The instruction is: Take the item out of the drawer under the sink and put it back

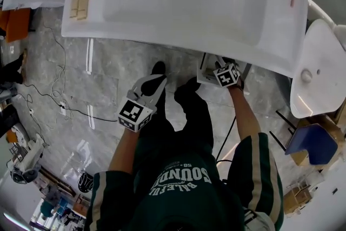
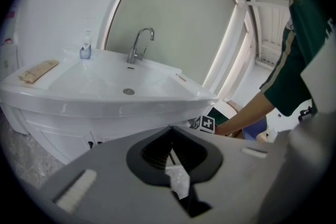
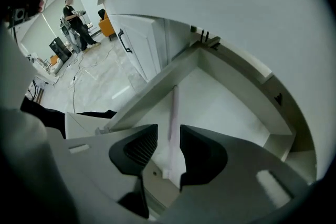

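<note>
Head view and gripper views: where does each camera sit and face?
Head view: on the head, looking steeply down on sink; shows legs, left gripper, right gripper.
Left gripper view: on that gripper, along shut jaws toward the sink; shows right arm.
Right gripper view: on that gripper, along open jaws down into the drawer holding a stick.
Shared: head and left gripper views show sink and right gripper.

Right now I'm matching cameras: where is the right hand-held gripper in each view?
Head view: right hand-held gripper right of centre, at the front edge of the sink.
Left gripper view: only its marker cube, below the sink.
Right gripper view: bottom centre, jaws open over a pink stick.
Landmark: the sink.
</note>
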